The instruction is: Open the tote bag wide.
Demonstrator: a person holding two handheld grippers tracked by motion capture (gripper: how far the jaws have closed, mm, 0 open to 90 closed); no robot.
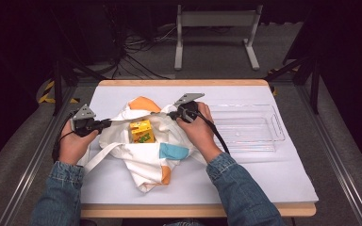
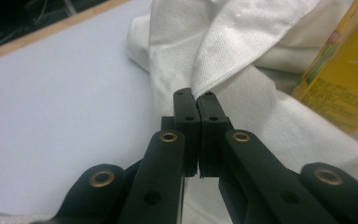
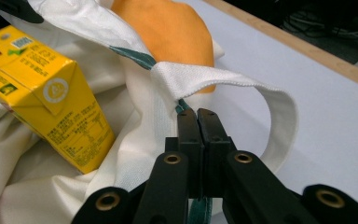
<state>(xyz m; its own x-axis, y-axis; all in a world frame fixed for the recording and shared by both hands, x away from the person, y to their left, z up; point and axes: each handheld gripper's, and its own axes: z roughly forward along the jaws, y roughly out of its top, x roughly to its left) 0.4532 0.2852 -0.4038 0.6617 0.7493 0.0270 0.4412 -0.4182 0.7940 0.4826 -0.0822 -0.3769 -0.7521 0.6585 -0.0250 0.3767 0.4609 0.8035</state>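
A white tote bag (image 1: pixel 143 155) lies mid-worktop (image 1: pixel 283 183), a yellow juice carton (image 1: pixel 141 131) in its open mouth. The left gripper (image 2: pixel 196 97) is clamped on the bag's fabric edge; the right gripper (image 3: pixel 196 113) is pinched onto its green-trimmed rim. Farther right sits an empty clear plastic tray (image 1: pixel 250 128).

white cloth tote bag (image 1: pixel 141 155), crumpled, lying on the white table cover left of centre. orange patch (image 3: pixel 168 30) at the far side, blue patch (image 1: pixel 172 150) and a smaller orange one near the front. mouth pulled open from left and right edges, rim stretched taut between. white strap (image 3: pixel 265 100) looped beside the orange patch, another trailing toward the front left. yellow carton (image 1: pixel 141 132) resting tilted inside the open mouth, printed in green and small text.
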